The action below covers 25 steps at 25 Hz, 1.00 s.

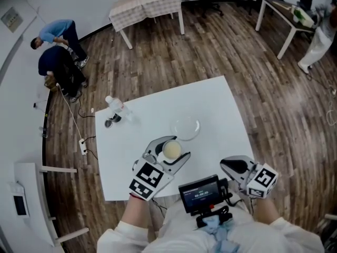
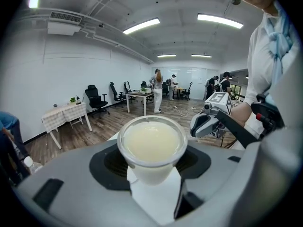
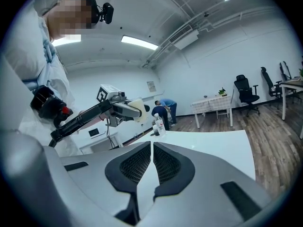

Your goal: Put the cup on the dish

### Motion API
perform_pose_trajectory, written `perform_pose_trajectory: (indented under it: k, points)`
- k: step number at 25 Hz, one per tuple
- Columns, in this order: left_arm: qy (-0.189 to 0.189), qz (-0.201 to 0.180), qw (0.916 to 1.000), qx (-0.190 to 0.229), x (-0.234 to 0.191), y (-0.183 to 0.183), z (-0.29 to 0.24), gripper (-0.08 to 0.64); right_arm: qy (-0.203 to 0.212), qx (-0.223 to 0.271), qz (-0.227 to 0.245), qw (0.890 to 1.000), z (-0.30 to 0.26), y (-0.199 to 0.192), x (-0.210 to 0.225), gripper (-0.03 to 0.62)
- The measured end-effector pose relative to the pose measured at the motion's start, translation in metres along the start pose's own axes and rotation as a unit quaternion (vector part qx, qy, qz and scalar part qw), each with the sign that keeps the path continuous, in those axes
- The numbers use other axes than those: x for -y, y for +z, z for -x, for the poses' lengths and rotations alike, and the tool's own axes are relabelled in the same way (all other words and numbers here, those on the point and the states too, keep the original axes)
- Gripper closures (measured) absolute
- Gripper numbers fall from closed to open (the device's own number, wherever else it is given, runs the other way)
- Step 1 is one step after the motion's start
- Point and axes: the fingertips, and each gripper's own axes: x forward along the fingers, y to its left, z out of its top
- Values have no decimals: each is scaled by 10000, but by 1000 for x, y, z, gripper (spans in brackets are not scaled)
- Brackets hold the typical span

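A clear plastic cup (image 1: 171, 150) of pale creamy liquid sits between the jaws of my left gripper (image 1: 169, 151), which is shut on it near the front of the white table (image 1: 221, 104). In the left gripper view the cup (image 2: 151, 148) fills the middle, both pads pressing its sides. The clear glass dish (image 1: 187, 127) lies on the table just beyond the cup, up and to the right. My right gripper (image 1: 233, 166) hovers at the table's front right edge, its jaws together with nothing in them (image 3: 152, 162). The cup (image 3: 135, 109) shows at the left of the right gripper view.
A plastic water bottle (image 1: 118, 108) lies at the table's far left corner beside a small dark object (image 1: 109, 123). A device with a screen (image 1: 200, 193) hangs at my chest. Two people (image 1: 60, 62) crouch by the left wall. Tables and chairs stand further back.
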Motion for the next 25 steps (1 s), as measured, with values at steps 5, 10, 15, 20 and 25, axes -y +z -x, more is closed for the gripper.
perform_pose_trajectory:
  k: [5, 10, 15, 20, 25]
  points:
    - [-14, -1, 10000, 50, -10, 2, -15, 307, 20, -1, -27, 10000, 1, 1, 2, 555]
    - [-34, -62, 10000, 29, -16, 0, -29, 307, -39, -22, -64, 10000, 6, -1, 5, 555]
    - [-49, -12, 10000, -5, -21, -5, -41, 307, -50, -74, -119, 9999, 6, -3, 3, 555]
    - [-28, 51, 10000, -58, -27, -15, -55, 307, -34, -117, -121, 9999, 6, -9, 2, 555]
    - [34, 107, 9997, -205, -38, -32, -73, 307, -13, -195, -155, 9997, 2, -11, 1, 555]
